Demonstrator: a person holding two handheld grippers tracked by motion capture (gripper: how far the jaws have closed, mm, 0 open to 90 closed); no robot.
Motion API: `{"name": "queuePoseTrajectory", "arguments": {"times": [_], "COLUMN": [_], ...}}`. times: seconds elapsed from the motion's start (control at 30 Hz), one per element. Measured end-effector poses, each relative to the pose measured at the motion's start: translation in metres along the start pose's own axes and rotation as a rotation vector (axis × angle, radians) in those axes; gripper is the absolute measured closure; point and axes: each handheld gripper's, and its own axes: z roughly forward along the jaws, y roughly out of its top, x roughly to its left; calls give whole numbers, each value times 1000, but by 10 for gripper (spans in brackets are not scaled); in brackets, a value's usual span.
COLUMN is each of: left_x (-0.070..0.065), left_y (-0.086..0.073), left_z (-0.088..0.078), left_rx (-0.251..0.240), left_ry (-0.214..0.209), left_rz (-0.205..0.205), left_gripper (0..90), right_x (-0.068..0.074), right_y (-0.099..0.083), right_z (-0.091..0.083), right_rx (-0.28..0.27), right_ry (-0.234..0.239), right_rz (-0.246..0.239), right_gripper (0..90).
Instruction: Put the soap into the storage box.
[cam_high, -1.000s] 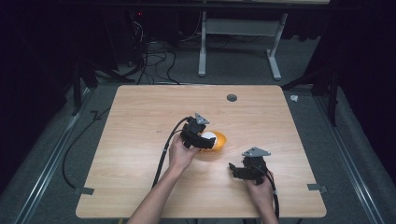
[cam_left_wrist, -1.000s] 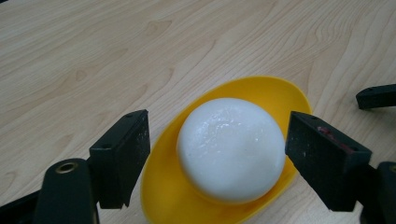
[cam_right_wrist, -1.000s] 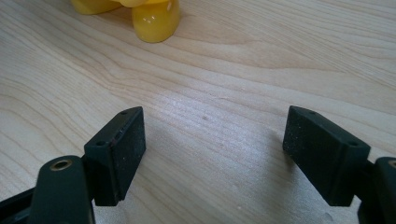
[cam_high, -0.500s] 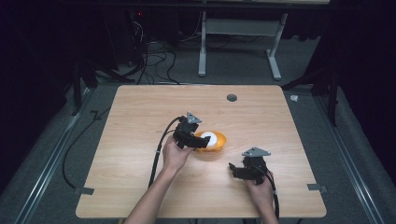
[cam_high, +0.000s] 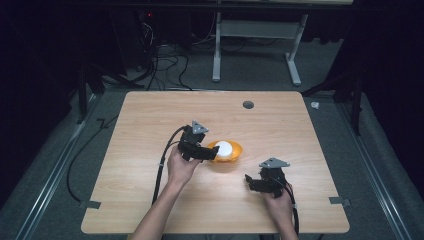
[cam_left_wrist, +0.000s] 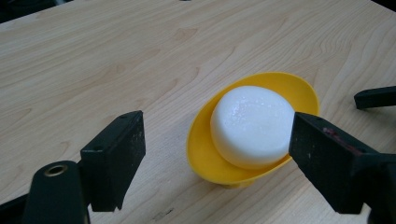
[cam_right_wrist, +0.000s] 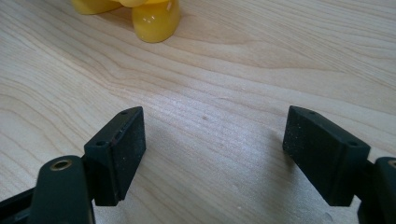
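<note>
A yellow dish (cam_high: 235, 151) stands near the middle of the wooden table (cam_high: 150, 120), with a round white soap bar (cam_high: 223, 147) lying in it. My left gripper (cam_high: 214, 154) is at the dish's left rim. In the left gripper view it (cam_left_wrist: 217, 135) is open, and the soap (cam_left_wrist: 250, 123) and dish (cam_left_wrist: 201, 149) sit just ahead between the jaws, with the right jaw close to the dish's rim. My right gripper (cam_high: 248, 181) rests low on the table to the dish's front right. It (cam_right_wrist: 212, 140) is open over bare wood, with the dish's foot (cam_right_wrist: 154, 18) ahead.
A dark round grommet (cam_high: 248, 104) sits in the table's far side. The left gripper's black cable (cam_high: 161, 165) trails back along the forearm. A white desk frame (cam_high: 295, 55) and floor cables (cam_high: 160, 65) lie beyond the far edge. The right gripper's jaw tip (cam_left_wrist: 373, 97) shows at the edge.
My left gripper has drawn back to the left off the dish, uncovering the white soap in it. The right gripper has stayed put.
</note>
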Motion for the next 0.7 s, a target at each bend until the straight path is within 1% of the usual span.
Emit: {"name": "queuePoseTrajectory", "arguments": {"times": [0.13, 0.3, 0.43, 0.57, 0.7], "left_x": [1, 4, 7, 11, 13], "left_y": [-1, -5, -9, -13, -15], "left_z": [-9, -17, -22, -26, -30], "left_rx": [-10, -21, -21, -32, -38], "left_ry": [14, 10, 16, 12, 14], "left_rz": [10, -4, -8, -28, -37], "left_gripper": [188, 189, 189, 189, 189], "right_x": [0, 0, 0, 0, 0], "right_y": [0, 0, 0, 0, 0], "right_z": [0, 0, 0, 0, 0], "right_rx": [-2, -2, -2, -2, -1], "right_ry": [0, 0, 0, 0, -2], "right_rz": [0, 0, 0, 0, 0], "right_gripper": [222, 222, 222, 222, 222]}}
